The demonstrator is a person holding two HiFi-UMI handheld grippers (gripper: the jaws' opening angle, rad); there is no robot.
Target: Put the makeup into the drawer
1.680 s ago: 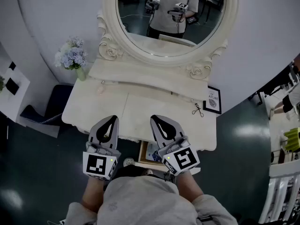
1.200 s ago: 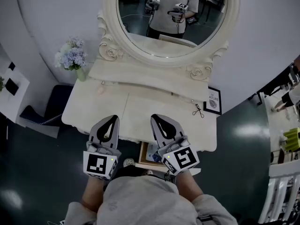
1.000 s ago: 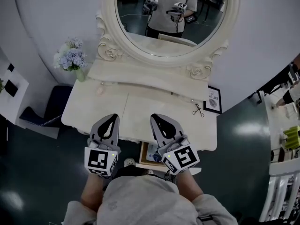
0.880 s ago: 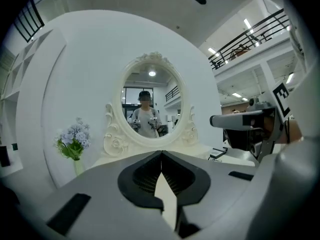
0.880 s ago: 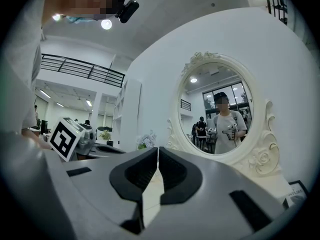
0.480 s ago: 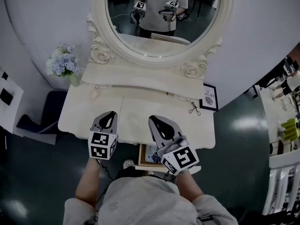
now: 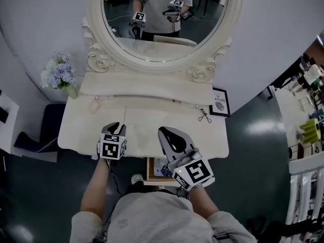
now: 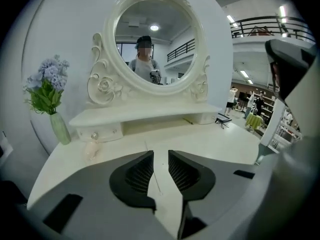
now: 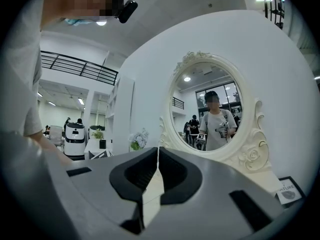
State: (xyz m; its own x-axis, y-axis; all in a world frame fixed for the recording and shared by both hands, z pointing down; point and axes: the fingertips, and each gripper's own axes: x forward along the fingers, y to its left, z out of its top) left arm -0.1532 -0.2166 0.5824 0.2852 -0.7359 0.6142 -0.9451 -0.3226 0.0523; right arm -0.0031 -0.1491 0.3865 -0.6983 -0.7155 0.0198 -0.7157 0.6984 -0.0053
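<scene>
A small pale pink makeup item (image 7: pixel 95 106) lies on the white dressing table (image 7: pixel 147 128) at the back left, below the shelf; the left gripper view shows this item (image 8: pixel 92 149) too. My left gripper (image 7: pixel 115 127) tilts down over the table's front left, well short of it. Its jaws have just been opening and stand a little apart with nothing between them (image 8: pixel 161 156). My right gripper (image 7: pixel 169 133) hovers level over the front middle, shut and empty (image 9: pixel 158 151). Below the table's front edge an open drawer (image 7: pixel 152 169) shows blue things inside.
An oval mirror (image 7: pixel 164 19) stands on a raised shelf (image 7: pixel 147 87) with a small knobbed drawer (image 8: pixel 93 133). A vase of blue flowers (image 7: pixel 61 75) stands back left. An eyelash curler (image 7: pixel 204 116) and a small framed card (image 7: pixel 219 103) lie back right.
My left gripper has dropped toward the tabletop and tipped downward, and its jaws have parted. The right gripper has stayed where it was. The head view has shifted a little.
</scene>
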